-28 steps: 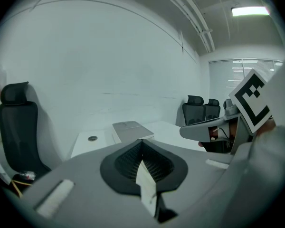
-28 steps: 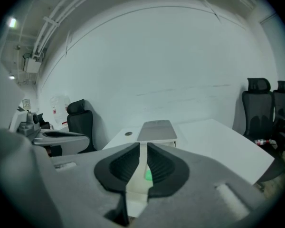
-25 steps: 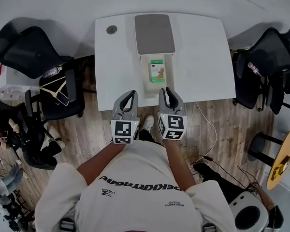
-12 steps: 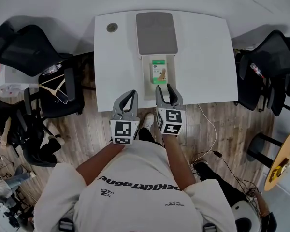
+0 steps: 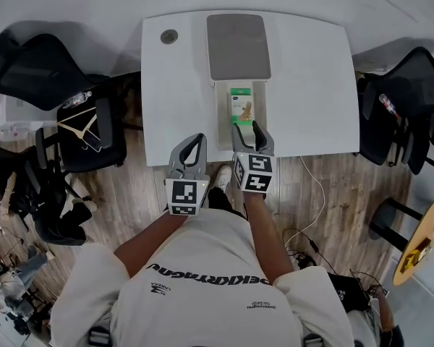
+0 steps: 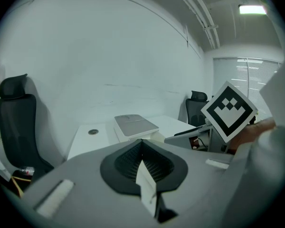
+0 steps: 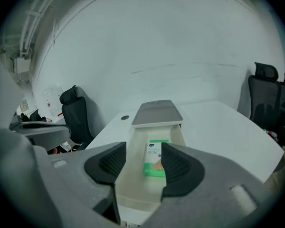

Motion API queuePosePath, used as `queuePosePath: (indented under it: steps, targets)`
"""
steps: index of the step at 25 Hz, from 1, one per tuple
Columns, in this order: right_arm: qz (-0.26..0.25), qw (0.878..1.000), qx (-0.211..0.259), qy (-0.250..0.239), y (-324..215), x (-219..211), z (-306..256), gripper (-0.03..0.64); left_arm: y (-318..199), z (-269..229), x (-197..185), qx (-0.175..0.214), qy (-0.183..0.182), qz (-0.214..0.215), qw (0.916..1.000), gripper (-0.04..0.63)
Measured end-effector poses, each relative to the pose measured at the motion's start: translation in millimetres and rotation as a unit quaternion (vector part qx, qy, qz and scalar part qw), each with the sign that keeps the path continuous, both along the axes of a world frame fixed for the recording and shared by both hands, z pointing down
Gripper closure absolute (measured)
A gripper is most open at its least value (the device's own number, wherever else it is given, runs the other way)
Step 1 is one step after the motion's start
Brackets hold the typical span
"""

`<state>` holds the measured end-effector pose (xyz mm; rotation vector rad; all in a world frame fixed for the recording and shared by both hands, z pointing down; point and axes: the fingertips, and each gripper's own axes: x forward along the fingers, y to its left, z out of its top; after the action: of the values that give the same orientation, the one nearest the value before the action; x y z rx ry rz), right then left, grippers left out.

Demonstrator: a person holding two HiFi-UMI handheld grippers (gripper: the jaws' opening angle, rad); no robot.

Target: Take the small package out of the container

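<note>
A small green and white package lies flat in the open cream container on the white table. The container's grey lid sits at its far end. My right gripper hovers over the container's near end, open, and its jaws have just been opening with nothing between them. In the right gripper view the package shows beyond the right gripper, inside the container. My left gripper hangs shut at the table's near edge, left of the container. The left gripper holds nothing.
Black office chairs stand left and right of the table. A round grommet sits at the table's far left corner. A hanger lies on a chair, and a cable trails over the wood floor.
My right gripper has moved forward and down over the container's near end and its jaws have spread apart. The left gripper has barely shifted.
</note>
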<state>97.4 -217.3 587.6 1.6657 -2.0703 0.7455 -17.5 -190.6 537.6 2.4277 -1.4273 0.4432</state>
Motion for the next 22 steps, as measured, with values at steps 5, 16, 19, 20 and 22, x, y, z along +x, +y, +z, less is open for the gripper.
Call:
queuePosePath:
  steps: [5,16,19,20,22]
  targets:
    - [0.001,1.0,-0.023,0.005,-6.6,1.2,17.1,0.37,-2.6,5.2,-1.2,-0.004,0.0,-0.001,1.0,0.596]
    - [-0.007,0.997,-0.076,0.011,-20.3,-0.9,51.9,0.31,-9.5,12.7,-6.6,-0.012,-0.001,-0.007,0.9999,0.597]
    - [-0.003,0.996,-0.084,0.012,-23.1,-1.2,58.0,0.304,-10.5,14.9,-9.1,-0.014,-0.001,-0.009,0.9999,0.597]
    - [-0.002,0.996,-0.087,0.014,-23.9,-1.2,59.9,0.299,-10.6,15.6,-9.6,-0.015,-0.001,-0.009,0.9998,0.597]
    - [-0.002,0.995,-0.093,0.019,-25.6,-1.6,63.0,0.288,-10.8,16.4,-10.1,-0.016,-0.001,-0.01,0.9998,0.597]
